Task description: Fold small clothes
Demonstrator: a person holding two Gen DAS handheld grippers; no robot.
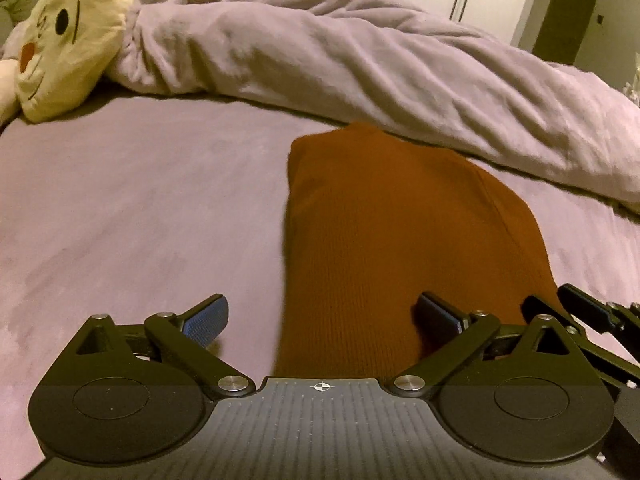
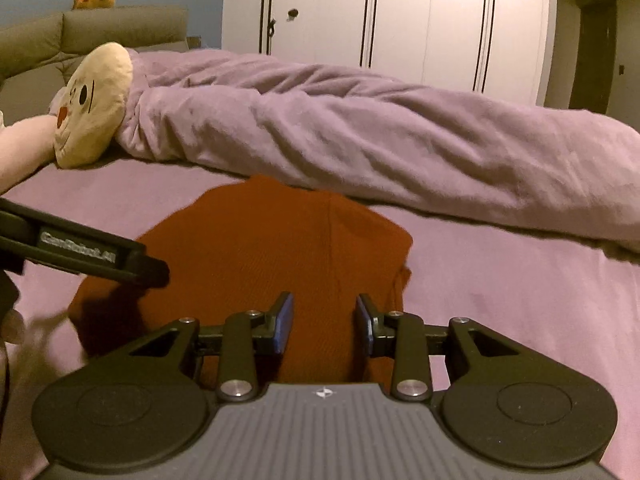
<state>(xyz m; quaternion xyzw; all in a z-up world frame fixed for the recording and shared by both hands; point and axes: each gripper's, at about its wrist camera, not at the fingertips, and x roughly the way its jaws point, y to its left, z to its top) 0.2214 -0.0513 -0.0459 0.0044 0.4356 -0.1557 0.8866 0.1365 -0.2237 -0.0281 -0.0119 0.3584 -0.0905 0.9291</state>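
Garment (image 1: 400, 232) lies ahead, ungripped, between both grippers' parted jaws.

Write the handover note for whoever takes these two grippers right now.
Left gripper: jaws wide open, empty, at the near left edge of the rust-brown garment.
Right gripper: jaws part open, empty, over the garment's near right part.
The garment lies on the purple sheet, in front of the bunched duvet.
Done: it looks partly folded, narrowed.
Left: finish folding.

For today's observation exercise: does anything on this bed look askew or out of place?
Only slightly: the rust-brown garment has a flap sticking out past its right edge, so the fold isn't neat. Nothing looks spilled or damaged.
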